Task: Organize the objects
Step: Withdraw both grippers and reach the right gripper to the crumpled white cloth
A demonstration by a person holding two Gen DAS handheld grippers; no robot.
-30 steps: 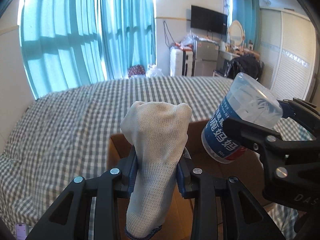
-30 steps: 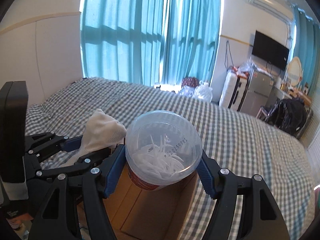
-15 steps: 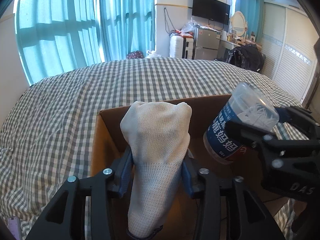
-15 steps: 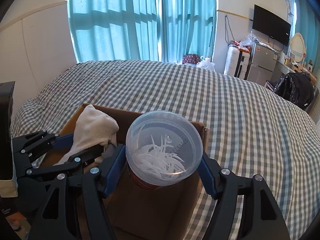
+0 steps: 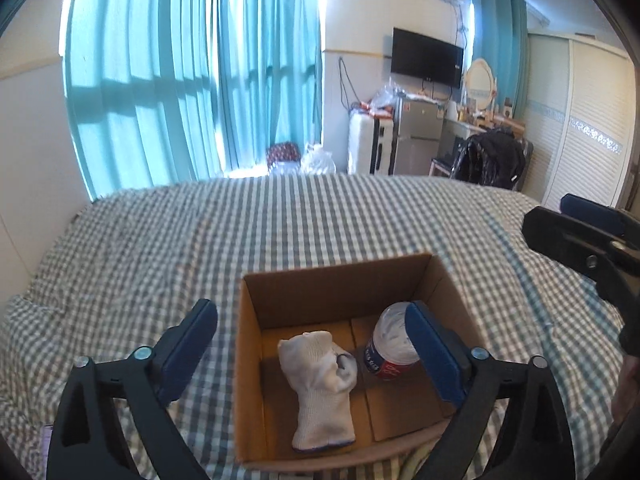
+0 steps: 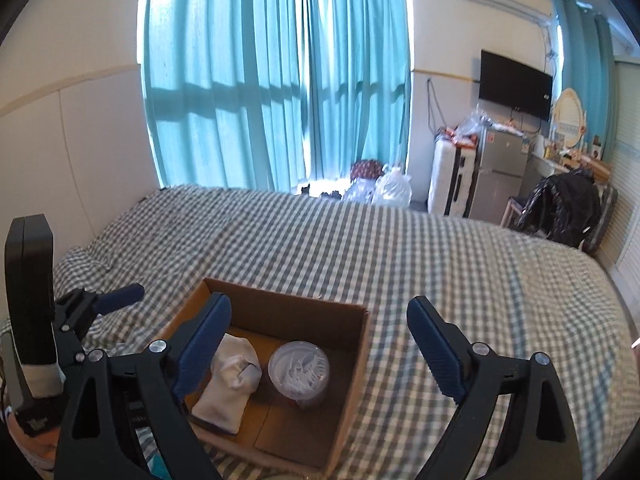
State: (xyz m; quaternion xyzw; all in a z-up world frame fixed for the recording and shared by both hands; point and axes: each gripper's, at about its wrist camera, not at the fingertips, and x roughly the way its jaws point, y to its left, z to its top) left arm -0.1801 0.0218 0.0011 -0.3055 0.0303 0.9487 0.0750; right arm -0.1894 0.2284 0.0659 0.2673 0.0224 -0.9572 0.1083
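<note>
place: bedroom | evidence: checked bed (image 6: 360,248), teal curtains (image 6: 276,80), wall TV (image 6: 516,84)

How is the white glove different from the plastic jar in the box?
The white glove is soft knitted cloth, and the plastic jar is hard and clear, with thin white sticks inside. The white glove lies crumpled and flat, and the plastic jar stands upright. The plastic jar has a blue and red label; the white glove is plain. Both sit in the cardboard box.

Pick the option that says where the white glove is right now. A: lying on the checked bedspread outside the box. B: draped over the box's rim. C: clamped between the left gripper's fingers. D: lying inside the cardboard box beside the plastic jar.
D: the white glove lies on the floor of the cardboard box next to the plastic jar, with no fingers touching it.
</note>
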